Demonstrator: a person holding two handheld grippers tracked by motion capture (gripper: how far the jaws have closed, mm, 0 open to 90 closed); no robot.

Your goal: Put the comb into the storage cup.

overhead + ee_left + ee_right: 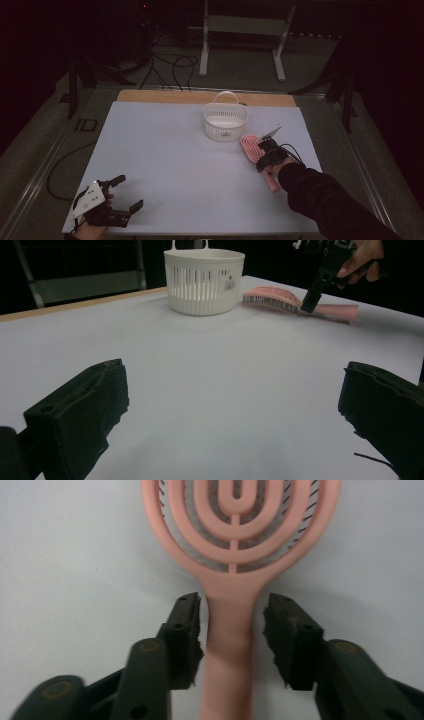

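Note:
A pink hairbrush (250, 146) lies flat on the white table cover (175, 160), bristles down, just right of a white slotted basket (226, 121). My right gripper (264, 150) hangs over the brush's neck. In the right gripper view its jaws stand open on either side of the pink handle (231, 582), the left jaw nearly touching it and the right jaw a small gap away. My left gripper (129, 191) rests near the front left corner, open wide with nothing between its jaws. The left gripper view shows the basket (204, 282), the brush (280, 297) and the right gripper (325, 270) farther off.
A wooden strip (200, 96) runs along the table's back edge behind the basket. Cables (175, 65) and a white metal frame (245, 30) stand on the floor beyond. The room around the table is dark.

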